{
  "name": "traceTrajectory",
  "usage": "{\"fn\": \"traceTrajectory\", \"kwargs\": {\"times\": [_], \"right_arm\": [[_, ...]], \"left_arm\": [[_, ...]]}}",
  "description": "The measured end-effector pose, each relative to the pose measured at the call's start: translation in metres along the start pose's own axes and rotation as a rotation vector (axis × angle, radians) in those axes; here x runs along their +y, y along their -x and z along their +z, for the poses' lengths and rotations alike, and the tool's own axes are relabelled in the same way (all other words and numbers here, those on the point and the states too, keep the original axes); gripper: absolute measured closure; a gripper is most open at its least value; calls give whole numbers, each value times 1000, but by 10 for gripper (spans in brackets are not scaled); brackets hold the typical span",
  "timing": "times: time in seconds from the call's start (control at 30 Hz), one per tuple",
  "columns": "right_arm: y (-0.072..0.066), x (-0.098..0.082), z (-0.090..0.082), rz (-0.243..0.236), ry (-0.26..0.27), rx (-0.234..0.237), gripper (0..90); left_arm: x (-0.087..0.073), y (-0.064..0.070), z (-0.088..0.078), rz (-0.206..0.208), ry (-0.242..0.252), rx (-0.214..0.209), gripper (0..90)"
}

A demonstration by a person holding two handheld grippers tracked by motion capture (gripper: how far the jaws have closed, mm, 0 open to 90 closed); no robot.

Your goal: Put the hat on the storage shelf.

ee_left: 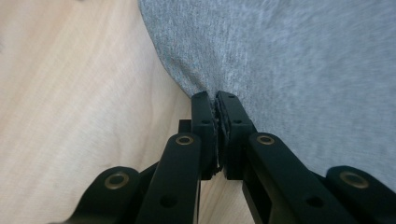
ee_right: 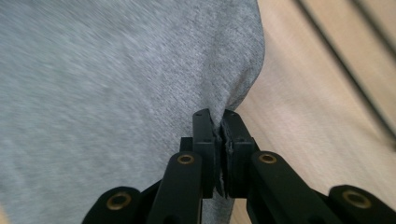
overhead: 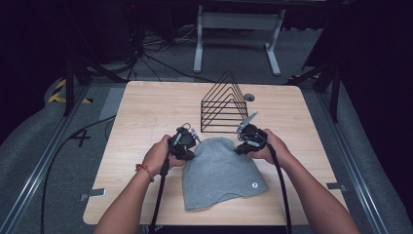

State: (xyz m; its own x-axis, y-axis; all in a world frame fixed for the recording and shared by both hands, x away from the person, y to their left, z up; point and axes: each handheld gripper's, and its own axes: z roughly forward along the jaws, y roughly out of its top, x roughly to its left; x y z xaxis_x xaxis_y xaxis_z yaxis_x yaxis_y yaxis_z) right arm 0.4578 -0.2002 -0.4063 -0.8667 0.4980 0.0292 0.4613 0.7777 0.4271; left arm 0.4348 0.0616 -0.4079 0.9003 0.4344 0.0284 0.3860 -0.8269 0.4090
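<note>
I am pinching the soft grey knit hat (overhead: 219,170) with both grippers, left (overhead: 187,152) and right (overhead: 242,148), jaws closed on its edges; its rounded crown is pointing toward the frame's top.

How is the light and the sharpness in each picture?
High view: table evenly lit, surroundings dark, image slightly soft. Left gripper view: jaws sharp, grey beanie soft toward the top. Right gripper view: fabric weave sharp near the jaws, blurred toward the left edge.

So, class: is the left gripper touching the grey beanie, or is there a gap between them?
Touching. In the left gripper view, the left gripper has its jaws pinched shut on the edge of the grey beanie, with fabric bunched between them.
</note>
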Motion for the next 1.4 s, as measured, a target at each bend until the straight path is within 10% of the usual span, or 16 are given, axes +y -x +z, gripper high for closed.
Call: {"fn": "traceTrajectory", "kwargs": {"times": [0.4,0.8,1.4], "right_arm": [[-23,2,-98,-73,270,-170,860],[-19,23,-183,-92,422,-290,860],[16,90,-240,-113,364,-438,859]], "left_arm": [[43,16,-76,113,149,149,868],[101,10,-167,197,209,317,869],[161,-43,-208,176,134,369,869]]}}
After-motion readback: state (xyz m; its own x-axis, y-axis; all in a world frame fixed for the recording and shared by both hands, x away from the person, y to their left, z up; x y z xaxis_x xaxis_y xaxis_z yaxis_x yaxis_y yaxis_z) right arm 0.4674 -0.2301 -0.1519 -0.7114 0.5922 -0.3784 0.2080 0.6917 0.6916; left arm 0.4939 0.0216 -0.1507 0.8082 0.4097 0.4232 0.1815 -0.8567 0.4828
